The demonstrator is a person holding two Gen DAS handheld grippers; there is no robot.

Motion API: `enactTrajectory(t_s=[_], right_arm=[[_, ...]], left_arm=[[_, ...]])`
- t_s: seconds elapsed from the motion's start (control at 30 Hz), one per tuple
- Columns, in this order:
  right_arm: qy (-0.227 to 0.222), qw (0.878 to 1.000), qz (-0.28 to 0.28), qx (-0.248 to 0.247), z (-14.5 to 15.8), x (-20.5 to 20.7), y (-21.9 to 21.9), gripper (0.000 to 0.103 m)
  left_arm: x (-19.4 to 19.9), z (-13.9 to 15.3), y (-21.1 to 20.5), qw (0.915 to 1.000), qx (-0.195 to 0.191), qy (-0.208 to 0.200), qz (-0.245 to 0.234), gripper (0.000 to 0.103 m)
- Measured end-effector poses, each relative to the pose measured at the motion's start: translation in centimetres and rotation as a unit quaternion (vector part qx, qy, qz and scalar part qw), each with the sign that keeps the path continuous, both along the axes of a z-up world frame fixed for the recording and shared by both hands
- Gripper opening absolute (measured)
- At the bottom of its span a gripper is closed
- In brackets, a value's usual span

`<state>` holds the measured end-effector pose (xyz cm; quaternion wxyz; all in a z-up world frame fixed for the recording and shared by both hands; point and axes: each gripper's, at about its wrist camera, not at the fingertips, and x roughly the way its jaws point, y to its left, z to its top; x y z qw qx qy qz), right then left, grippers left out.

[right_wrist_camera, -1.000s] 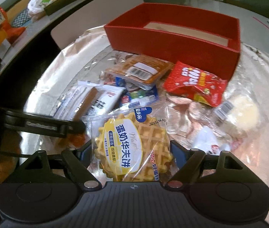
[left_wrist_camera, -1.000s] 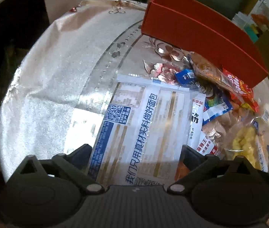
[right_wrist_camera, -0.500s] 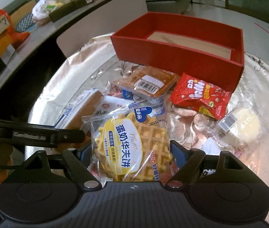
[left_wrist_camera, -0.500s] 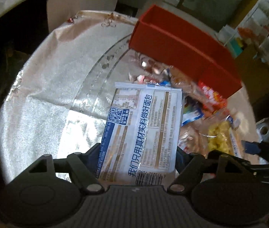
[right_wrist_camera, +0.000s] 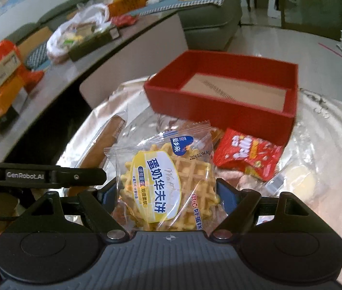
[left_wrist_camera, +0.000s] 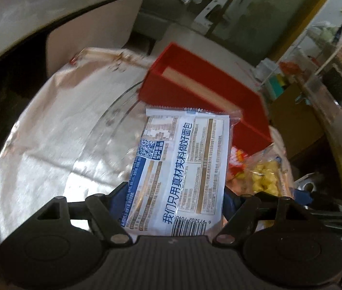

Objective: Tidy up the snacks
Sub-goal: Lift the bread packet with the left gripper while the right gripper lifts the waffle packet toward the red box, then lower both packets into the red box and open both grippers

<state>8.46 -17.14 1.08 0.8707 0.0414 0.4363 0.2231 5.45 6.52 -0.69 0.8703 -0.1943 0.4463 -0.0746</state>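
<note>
My left gripper (left_wrist_camera: 174, 193) is shut on a white and blue bread packet (left_wrist_camera: 183, 164), held up above the table with its printed back facing me. My right gripper (right_wrist_camera: 167, 193) is shut on a clear waffle packet (right_wrist_camera: 168, 183) with a yellow label, also lifted off the table. The open red box (right_wrist_camera: 221, 106) stands at the far side of the table, with only its brown floor showing inside. In the left wrist view the red box (left_wrist_camera: 195, 96) lies just beyond the bread packet. The left gripper's arm (right_wrist_camera: 43, 176) shows at the left of the right wrist view.
A red snack bag (right_wrist_camera: 248, 157), a clear packet with a pale cake (right_wrist_camera: 296, 181) and a brown bread bar (right_wrist_camera: 105, 145) lie on the shiny tablecloth (left_wrist_camera: 50, 145) near the box. A long counter (right_wrist_camera: 50, 72) with bags and boxes runs behind the table.
The left jaws closed onto the bread packet and raised it off the table. The right gripper also rose with the waffle packet, so the red box now sits lower and its inside shows.
</note>
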Motion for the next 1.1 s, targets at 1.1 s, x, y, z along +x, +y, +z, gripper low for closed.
enactTrajectory(t_s=[1.1], right_arm=[[-0.038,0.998,-0.044,0.038,2.7,3.6,-2.0,0.085]], left_arm=[[5.6,2.7,-2.5,0.9967,-0.056,-0.05,-0.031,0.066]])
